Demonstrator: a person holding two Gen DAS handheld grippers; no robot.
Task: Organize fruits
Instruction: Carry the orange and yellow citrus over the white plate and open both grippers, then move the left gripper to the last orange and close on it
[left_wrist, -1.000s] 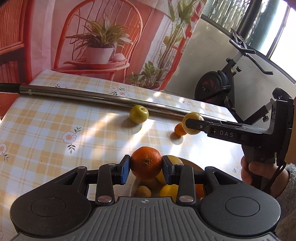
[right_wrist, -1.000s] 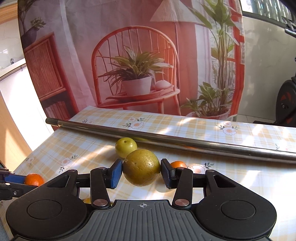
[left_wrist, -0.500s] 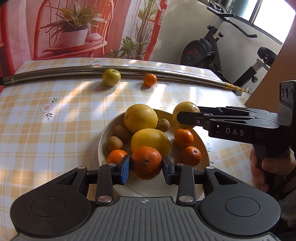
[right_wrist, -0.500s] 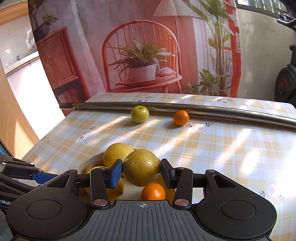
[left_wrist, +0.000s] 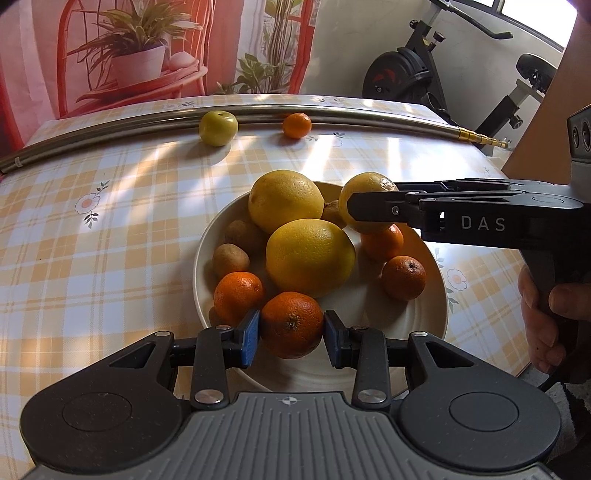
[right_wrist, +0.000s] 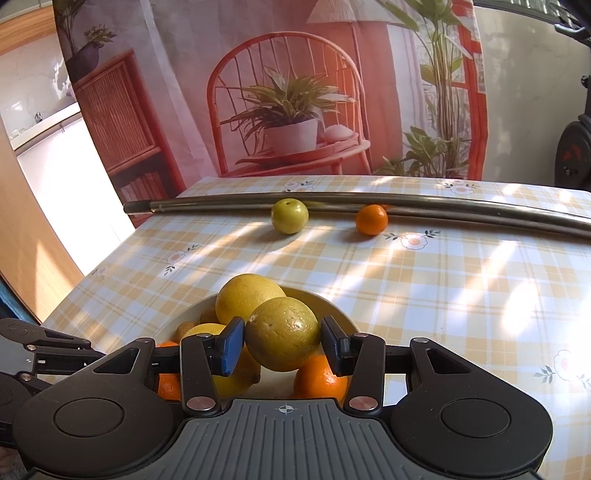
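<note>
- Orange mandarin (left_wrist: 291, 325) sat pinched in our left tongs (left_wrist: 291, 336) at the bowl's (left_wrist: 428, 325) six o'clock.
- Our right tongs (right_wrist: 282, 345) pinched a yellow-green citrus (right_wrist: 282, 334) above it.

Bowl (right_wrist: 332, 306) largely behind jaws.

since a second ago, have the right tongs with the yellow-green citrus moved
Yes. The right tongs and their yellow-green citrus came back from the steel pipe and now sit above the white bowl.
</note>
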